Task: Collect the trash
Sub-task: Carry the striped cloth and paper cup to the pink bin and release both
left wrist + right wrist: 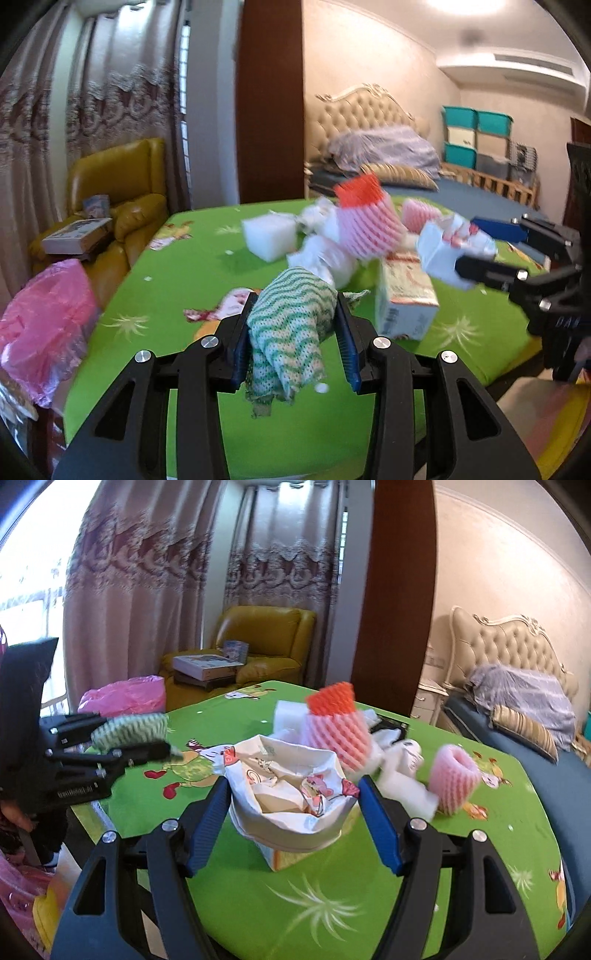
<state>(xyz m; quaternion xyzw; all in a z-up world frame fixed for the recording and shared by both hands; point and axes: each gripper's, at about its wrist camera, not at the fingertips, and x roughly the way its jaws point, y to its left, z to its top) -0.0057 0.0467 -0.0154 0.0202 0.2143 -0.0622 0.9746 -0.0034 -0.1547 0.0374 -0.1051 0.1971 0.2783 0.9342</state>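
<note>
My left gripper (295, 299) is shut on a crumpled green-and-white wavy cloth (291, 332), which hangs from between its blue pads above the green tablecloth (184, 266). The right wrist view shows that gripper (140, 733) at the left with the cloth (129, 729). My right gripper (293, 779) is shut on an open white paper carton with cartoon print (291, 805), and the pads press its sides. In the left wrist view the right gripper (467, 245) holds that carton (439, 258) above the table. A pile of trash lies behind: a pink foam net (338, 738) topped by an orange one (332, 698).
A second pink foam net (456, 779), a white foam block (269, 234), crumpled white plastic (321, 254) and a printed box (404, 306) lie on the table. A pink plastic bag (48, 317) sits off the table's left edge. Behind are a yellow armchair (266, 642) and a bed (461, 192).
</note>
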